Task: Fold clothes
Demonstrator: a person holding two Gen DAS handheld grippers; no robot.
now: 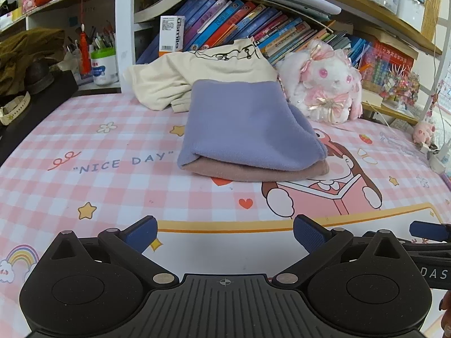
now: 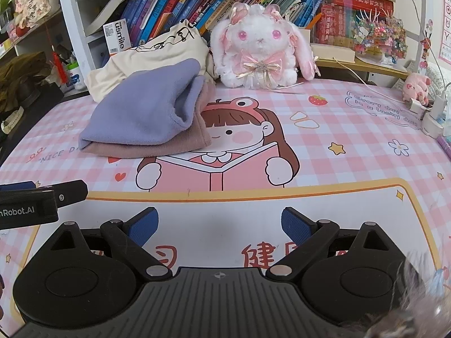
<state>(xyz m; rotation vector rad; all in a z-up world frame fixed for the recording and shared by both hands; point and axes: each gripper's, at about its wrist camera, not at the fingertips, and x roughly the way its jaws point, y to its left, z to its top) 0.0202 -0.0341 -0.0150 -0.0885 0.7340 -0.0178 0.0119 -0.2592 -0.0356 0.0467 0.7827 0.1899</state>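
Observation:
A folded lilac cloth (image 1: 242,124) lies on top of a folded dusty-pink cloth (image 1: 253,172) on the pink checked desk mat (image 1: 112,180). Behind them an unfolded cream garment (image 1: 203,76) with a black line drawing lies crumpled against the books. The same stack shows in the right wrist view: the lilac cloth (image 2: 146,107), the pink cloth (image 2: 157,146), the cream garment (image 2: 157,56). My left gripper (image 1: 225,236) is open and empty, low over the mat in front of the stack. My right gripper (image 2: 220,226) is open and empty, to the right of the left one.
A white plush rabbit (image 2: 262,48) sits to the right of the clothes. A bookshelf with books (image 1: 248,25) stands behind. A small pink plush (image 2: 417,87) and chargers (image 2: 434,118) are at the far right. Dark items and a watch (image 1: 14,107) lie at the left.

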